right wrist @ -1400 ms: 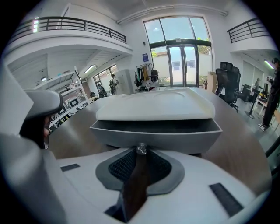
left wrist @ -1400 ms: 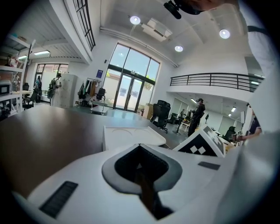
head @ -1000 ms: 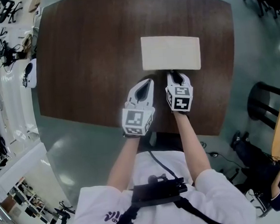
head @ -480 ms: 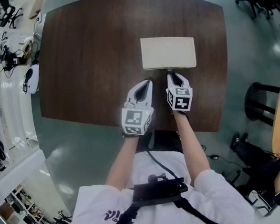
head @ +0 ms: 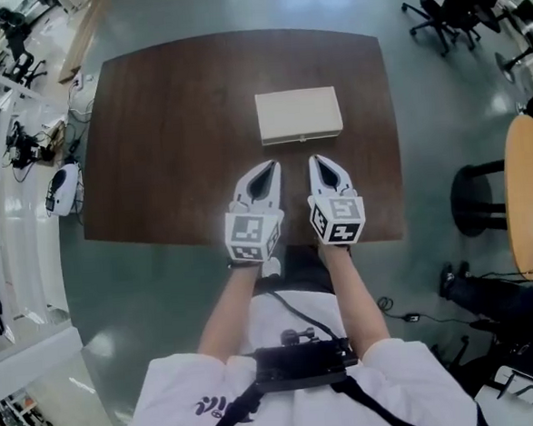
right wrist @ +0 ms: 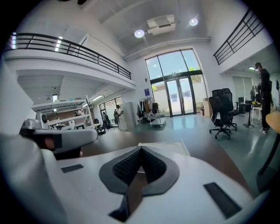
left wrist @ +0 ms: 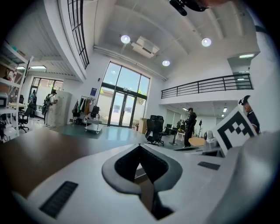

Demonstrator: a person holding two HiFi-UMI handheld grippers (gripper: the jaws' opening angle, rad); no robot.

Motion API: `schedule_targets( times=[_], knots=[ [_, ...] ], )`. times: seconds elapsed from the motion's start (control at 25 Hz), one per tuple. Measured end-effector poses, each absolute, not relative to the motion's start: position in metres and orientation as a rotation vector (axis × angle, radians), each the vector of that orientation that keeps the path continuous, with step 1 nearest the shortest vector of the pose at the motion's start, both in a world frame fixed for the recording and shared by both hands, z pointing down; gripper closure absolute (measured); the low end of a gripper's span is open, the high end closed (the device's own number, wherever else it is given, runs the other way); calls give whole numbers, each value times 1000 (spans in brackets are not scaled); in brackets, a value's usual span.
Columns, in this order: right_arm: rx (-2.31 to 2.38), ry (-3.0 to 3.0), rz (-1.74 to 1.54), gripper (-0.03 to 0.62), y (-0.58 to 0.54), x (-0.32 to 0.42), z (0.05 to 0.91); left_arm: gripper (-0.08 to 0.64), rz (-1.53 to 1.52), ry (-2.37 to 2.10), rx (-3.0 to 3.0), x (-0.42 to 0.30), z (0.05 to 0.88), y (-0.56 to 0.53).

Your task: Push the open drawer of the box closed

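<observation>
Right gripper view shows the right gripper (right wrist: 141, 149) pressed together on nothing; the left gripper (left wrist: 140, 146) is likewise closed and empty. Beyond the 2 tips, apart from them, the box (head: 299, 115) sits on the table (head: 169, 123). It looks light, rigid and likely to slide, so push the drawer front (head: 301, 139) squarely at its centre.

We hold our left claw (head: 265, 167) and right claw (head: 320, 161) side by side at mid frame, pointing up-frame, each with jaws pressed together, empty.
</observation>
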State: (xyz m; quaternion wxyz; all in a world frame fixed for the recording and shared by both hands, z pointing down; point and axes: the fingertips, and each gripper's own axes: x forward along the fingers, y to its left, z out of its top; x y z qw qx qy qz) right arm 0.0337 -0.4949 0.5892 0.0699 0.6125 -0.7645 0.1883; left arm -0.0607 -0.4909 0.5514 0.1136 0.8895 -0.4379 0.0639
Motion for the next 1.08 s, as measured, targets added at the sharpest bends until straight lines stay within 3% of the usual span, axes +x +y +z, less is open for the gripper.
schedule_targets(
  times=[0.48, 1.08],
  knots=[
    [1982, -2400, 263, 589, -403, 2, 470, 551, 134, -1353, 2736, -89, 475, -406],
    [2038, -2346, 109, 589, -348, -10, 443, 551, 104, -1373, 2699, -118, 465, -370]
  ],
)
